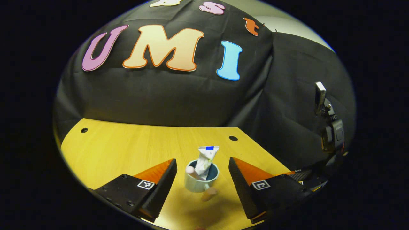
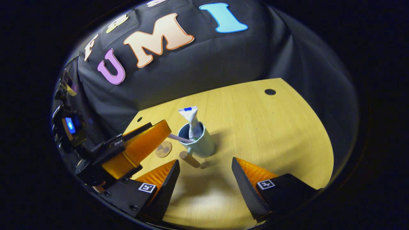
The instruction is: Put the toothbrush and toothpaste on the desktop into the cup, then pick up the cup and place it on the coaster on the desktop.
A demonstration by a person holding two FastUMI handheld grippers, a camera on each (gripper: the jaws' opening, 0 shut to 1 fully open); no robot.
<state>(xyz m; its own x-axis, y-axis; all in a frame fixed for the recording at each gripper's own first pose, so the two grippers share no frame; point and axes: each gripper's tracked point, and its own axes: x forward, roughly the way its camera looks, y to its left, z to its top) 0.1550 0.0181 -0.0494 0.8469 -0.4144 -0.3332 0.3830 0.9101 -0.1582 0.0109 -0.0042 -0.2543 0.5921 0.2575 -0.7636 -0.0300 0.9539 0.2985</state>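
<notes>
A pale blue cup (image 1: 199, 182) stands upright on the yellow wooden desktop (image 1: 121, 150), with a short brown handle (image 1: 209, 193) sticking out toward me. A white toothpaste tube (image 1: 206, 158) stands in it, and the pink toothbrush (image 1: 192, 171) leans on its rim. My left gripper (image 1: 203, 190) is open, its fingers on either side of the cup without touching it. In the right gripper view the cup (image 2: 199, 143) holds the tube (image 2: 191, 121) and the toothbrush (image 2: 179, 138). A round brown coaster (image 2: 163, 149) lies just left of it. My right gripper (image 2: 204, 185) is open, short of the cup.
In the right gripper view, the left gripper (image 2: 140, 147) reaches in beside the coaster and the cup. The desktop has small dark holes (image 1: 233, 138) (image 2: 270, 92) near the back. Black cloth walls close the booth behind. A device on a mount (image 1: 330, 127) stands at the right.
</notes>
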